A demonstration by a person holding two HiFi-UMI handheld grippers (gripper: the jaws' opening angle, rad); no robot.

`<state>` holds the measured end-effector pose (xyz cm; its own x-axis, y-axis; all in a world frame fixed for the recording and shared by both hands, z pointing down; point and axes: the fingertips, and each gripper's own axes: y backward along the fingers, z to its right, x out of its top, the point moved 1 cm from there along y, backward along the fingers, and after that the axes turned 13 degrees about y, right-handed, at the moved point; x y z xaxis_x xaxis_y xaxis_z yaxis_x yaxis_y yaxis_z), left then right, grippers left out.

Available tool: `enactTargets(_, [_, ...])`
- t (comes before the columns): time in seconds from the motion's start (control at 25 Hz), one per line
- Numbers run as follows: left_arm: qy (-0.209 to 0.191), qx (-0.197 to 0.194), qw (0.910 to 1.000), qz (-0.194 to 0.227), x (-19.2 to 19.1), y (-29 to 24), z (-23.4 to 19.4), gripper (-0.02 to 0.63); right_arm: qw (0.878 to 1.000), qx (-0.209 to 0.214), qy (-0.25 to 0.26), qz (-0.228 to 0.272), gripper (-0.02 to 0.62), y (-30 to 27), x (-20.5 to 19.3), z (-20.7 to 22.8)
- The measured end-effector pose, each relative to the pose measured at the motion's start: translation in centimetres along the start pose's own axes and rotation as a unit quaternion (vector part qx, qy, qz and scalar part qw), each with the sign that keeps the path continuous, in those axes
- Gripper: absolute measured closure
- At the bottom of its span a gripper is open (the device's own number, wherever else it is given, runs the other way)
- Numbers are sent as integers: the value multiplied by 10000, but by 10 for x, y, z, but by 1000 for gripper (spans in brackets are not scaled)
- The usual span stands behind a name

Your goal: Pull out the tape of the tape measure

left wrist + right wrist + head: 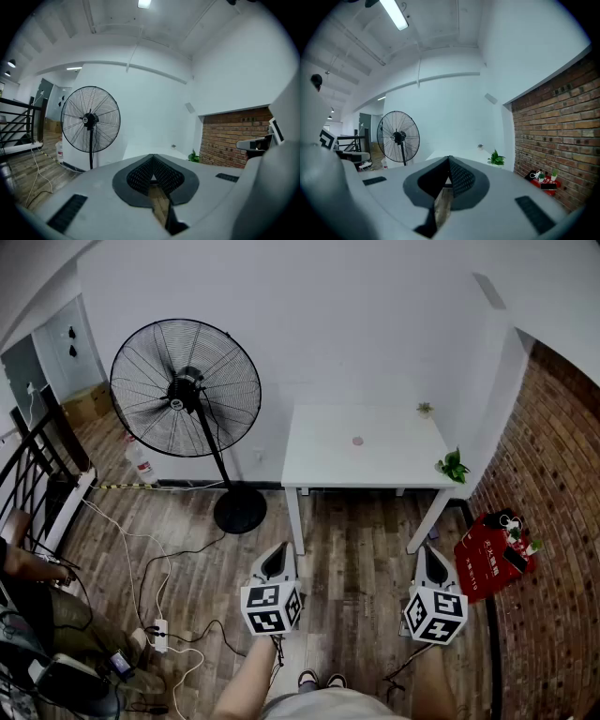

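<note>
The left claw [275, 562] and right claw [433, 565] are hovering over the floor [356, 540], both pinched shut on nothing. At their 12 o'clock, well apart, a small round thing [357, 441], possibly the tape measure, is lying on the white table [319, 465].

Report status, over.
Left gripper shut, empty. Right gripper shut, empty. Small round thing on table, possibly the tape measure, untouched. Nothing blocks the table.

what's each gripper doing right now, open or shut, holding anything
Left gripper: shut, jaws together, nothing between them.
Right gripper: shut, jaws together, nothing between them.
</note>
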<state>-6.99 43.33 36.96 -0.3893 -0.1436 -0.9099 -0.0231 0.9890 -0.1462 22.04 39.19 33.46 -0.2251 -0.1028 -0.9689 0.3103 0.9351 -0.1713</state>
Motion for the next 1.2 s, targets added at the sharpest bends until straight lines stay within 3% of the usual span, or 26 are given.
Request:
enactTargets(0.56, [5, 42, 10000, 3, 0, 15, -3, 595, 9997, 219, -90, 9, 594, 6, -5, -13])
enactTargets(0.88, [-22, -142, 9999, -14, 5, 18, 4, 594, 9997, 219, -56, -8, 592, 7, -4, -17])
enactTargets(1.04, [9, -210, 9998, -3, 8, 21, 4, 588, 9997, 220, -73, 9, 514, 9, -3, -21])
enactTargets(1.12, [7, -223, 9998, -6, 9, 20, 3, 516, 9998, 196, -88, 25, 489, 9, -2, -22])
enactTargets(1.2, [12, -222, 9998, -12, 10, 18, 1, 487, 9998, 164, -96, 29, 483, 8, -2, -22])
